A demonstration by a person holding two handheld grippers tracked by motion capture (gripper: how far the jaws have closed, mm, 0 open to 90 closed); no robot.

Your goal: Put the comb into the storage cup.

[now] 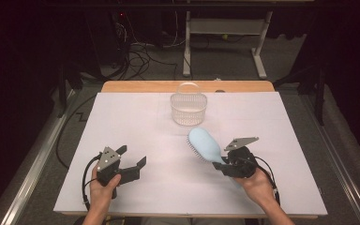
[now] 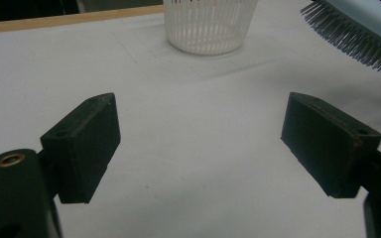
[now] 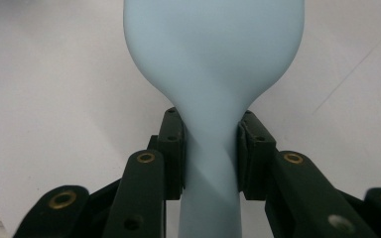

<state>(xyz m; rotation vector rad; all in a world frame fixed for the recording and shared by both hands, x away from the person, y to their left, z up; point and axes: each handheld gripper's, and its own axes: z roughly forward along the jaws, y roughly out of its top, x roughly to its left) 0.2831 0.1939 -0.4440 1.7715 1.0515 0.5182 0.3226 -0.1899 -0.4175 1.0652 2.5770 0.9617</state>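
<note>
The right hand-held gripper (image 1: 226,165) grasps the hairbrush (image 1: 205,146) by its handle, head toward the basket (image 1: 188,109) at eleven o'clock, while the left hand-held gripper (image 1: 132,158), released, hovers over bare table (image 1: 136,117) near its front edge.

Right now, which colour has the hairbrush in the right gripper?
The hairbrush is pale blue with darker grey bristles; the right gripper view shows the blue best.

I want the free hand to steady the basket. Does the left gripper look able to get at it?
Probably yes: the left gripper is open and holds nothing, and bare tablecloth lies between it and the basket; the hairbrush sits off to the side.
</note>
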